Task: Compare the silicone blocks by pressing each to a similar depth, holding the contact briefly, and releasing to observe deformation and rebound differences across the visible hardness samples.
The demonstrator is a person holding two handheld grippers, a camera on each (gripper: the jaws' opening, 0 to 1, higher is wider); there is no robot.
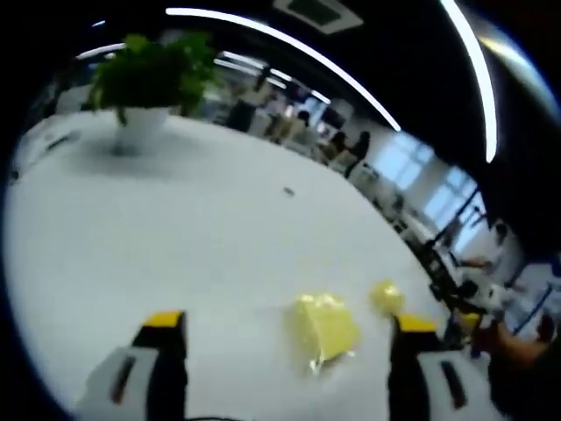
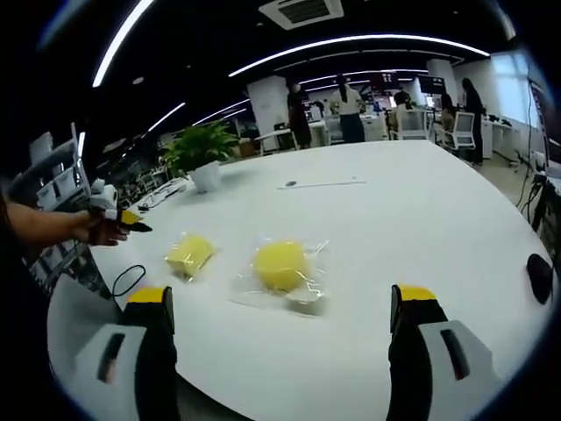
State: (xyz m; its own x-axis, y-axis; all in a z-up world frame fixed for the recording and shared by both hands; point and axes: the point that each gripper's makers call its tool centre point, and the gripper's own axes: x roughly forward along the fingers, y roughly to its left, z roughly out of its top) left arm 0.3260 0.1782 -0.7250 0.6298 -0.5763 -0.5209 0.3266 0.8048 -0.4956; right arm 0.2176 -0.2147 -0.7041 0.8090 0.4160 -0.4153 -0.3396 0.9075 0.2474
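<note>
On the white table (image 2: 421, 210) lie two yellow silicone blocks in clear wrap: a square one (image 2: 191, 253) at the left and a rounder one (image 2: 279, 263) in the middle, with a small pale piece (image 2: 305, 303) against its near side. My right gripper (image 2: 280, 296) is open, hanging just short of the rounder block without touching it. In the left gripper view, the wrapped yellow block (image 1: 326, 326) lies between the jaws of my open left gripper (image 1: 289, 323), closer to the right jaw. A smaller yellow block (image 1: 387, 296) sits just beyond. A hand holds the left gripper (image 2: 114, 217) at the table's left edge.
A potted plant (image 2: 202, 149) in a white pot (image 1: 140, 123) stands at the far side. A thin strip and a small dark thing (image 2: 320, 183) lie mid-table. A black cable (image 2: 127, 281) loops at the left edge, and a dark rounded object (image 2: 539, 276) sits at the right. People stand in the background.
</note>
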